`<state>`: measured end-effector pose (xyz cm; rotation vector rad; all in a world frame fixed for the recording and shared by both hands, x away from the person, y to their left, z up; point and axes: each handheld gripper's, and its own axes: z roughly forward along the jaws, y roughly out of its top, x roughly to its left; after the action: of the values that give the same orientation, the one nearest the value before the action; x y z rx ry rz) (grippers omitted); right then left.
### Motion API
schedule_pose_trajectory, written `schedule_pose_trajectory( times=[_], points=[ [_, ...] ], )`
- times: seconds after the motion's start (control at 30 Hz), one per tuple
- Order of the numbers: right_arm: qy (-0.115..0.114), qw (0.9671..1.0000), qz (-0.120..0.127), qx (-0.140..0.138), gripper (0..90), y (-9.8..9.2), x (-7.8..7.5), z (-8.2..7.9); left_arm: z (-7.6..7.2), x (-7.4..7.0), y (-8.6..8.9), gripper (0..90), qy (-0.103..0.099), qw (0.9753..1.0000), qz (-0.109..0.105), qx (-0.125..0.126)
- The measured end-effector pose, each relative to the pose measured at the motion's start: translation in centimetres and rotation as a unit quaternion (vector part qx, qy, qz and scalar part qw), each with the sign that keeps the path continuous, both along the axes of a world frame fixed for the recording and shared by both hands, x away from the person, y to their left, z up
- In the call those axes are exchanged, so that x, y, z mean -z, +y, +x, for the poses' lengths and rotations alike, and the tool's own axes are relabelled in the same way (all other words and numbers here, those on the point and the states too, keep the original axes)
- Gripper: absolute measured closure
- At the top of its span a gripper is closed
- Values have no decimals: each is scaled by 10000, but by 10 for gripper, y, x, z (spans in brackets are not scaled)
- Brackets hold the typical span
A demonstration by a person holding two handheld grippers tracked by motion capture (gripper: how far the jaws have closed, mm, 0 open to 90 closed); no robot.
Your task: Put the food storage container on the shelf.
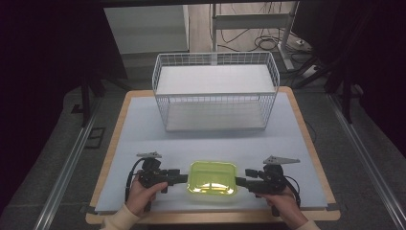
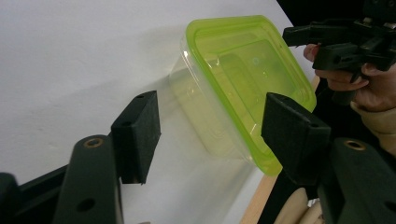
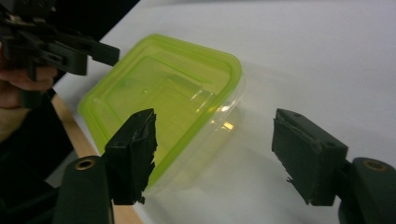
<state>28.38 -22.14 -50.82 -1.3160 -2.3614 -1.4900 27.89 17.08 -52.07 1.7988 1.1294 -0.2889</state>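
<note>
**A:** Start at the bottom of the high view. What is there?

**B:** Two hands come in at the lower edge, each holding a black gripper. The left gripper (image 1: 183,178) sits left of centre, the right gripper (image 1: 241,181) right of centre, and both point inward at a container (image 1: 212,178) between them.

**A:** Describe the container.

**B:** A shallow, rounded-rectangular plastic box with a translucent lime-green lid (image 2: 250,70) and a clear body below it. In the left gripper view the clear wall (image 2: 205,116) shows under the green rim, with stepped ridges moulded into it. The lid has a raised border and a recessed centre panel (image 3: 161,88). It rests flat on the pale sheet (image 1: 143,129) covering the table, low in the frame, near the front wooden edge (image 1: 215,218).

**A:** And the jaws?

**B:** Both grippers stand wide. In the left gripper view the jaws straddle the container's near end without touching it. In the right gripper view the jaws are also well spread, the left one in front of the green rim and the right one over bare sheet.

**A:** Farther back?

**B:** A white wire basket (image 1: 215,91) stands in the upper middle of the frame, well apart from the container. Beyond it, floor and cables (image 1: 268,43).
</note>
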Motion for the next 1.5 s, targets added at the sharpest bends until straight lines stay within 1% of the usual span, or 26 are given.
schedule_pose_trajectory(
  times=[0.13,0.23,0.27,0.3,0.37,0.47,0.57,0.6,0.63,0.67,0.77,0.8,0.87,0.93,0.97,1.0,1.03,1.07,1.17,1.23,1.3,1.33,1.37,1.4,1.43,1.5],
  points=[
    [78,10000,35,-3,334,1,1,2,2,0,-2,388,19,10000,-38,-1],
    [166,9998,53,35,352,2,2,3,4,1,-6,421,58,10000,-70,21],
    [234,9997,77,64,367,2,3,4,5,2,-9,445,106,9998,-105,117],
    [234,9997,77,64,367,2,3,4,5,2,-9,455,106,9998,-105,117],
    [327,9994,71,72,391,3,6,6,6,4,-14,472,184,9996,-112,163],
    [484,9987,172,42,420,4,8,6,6,6,-16,483,211,9995,-68,243],
    [549,9983,194,19,450,4,10,6,6,7,-17,500,255,9993,-103,254],
    [574,9982,186,-31,503,5,11,7,7,7,-18,535,285,9992,-143,253],
    [574,9982,186,-31,503,5,11,7,7,7,-18,555,285,9992,-143,253],
    [704,9971,279,-87,543,6,13,8,7,8,-19,587,327,9990,-176,267],
    [888,9951,406,-151,598,8,15,9,7,9,-19,666,381,9988,-161,252],
    [986,9939,461,-179,613,9,17,9,7,9,-20,680,432,9984,-214,289],
    [1032,9935,463,-146,638,10,17,9,7,9,-20,690,435,9983,-228,302],
    [1030,9931,557,-58,701,7,15,9,5,8,-20,701,383,9985,-228,309],
    [1030,9931,557,-58,701,7,15,9,5,8,-20,712,383,9985,-228,309],
    [1129,9908,747,-18,736,3,13,9,5,8,-19,721,355,9987,-211,308],
    [1129,9908,747,-18,736,3,13,9,4,7,-19,721,340,9987,-222,317],
    [1183,9894,846,4,756,1,11,8,3,5,-18,738,296,9988,-259,307],
    [1152,9890,926,6,781,0,10,7,2,3,-17,761,239,9988,-291,305],
    [1050,9896,983,-4,812,0,6,5,-1,0,-16,795,141,9990,-318,282],
    [998,9902,977,-2,817,0,5,5,-1,-1,-15,811,115,9990,-312,283],
    [900,9915,935,-18,820,0,4,4,-2,-2,-15,814,68,9989,-342,319],
    [881,9920,905,-30,820,0,3,3,-2,-2,-15,816,68,9989,-342,319],
    [851,9922,905,-20,820,0,3,3,-3,-4,-14,817,2,9989,-321,336],
    [851,9922,905,-20,820,0,3,3,-3,-4,-14,817,2,9989,-321,336],
    [762,9930,902,-34,820,1,1,2,-5,-6,-14,818,-61,9988,-347,336]
  ],
)
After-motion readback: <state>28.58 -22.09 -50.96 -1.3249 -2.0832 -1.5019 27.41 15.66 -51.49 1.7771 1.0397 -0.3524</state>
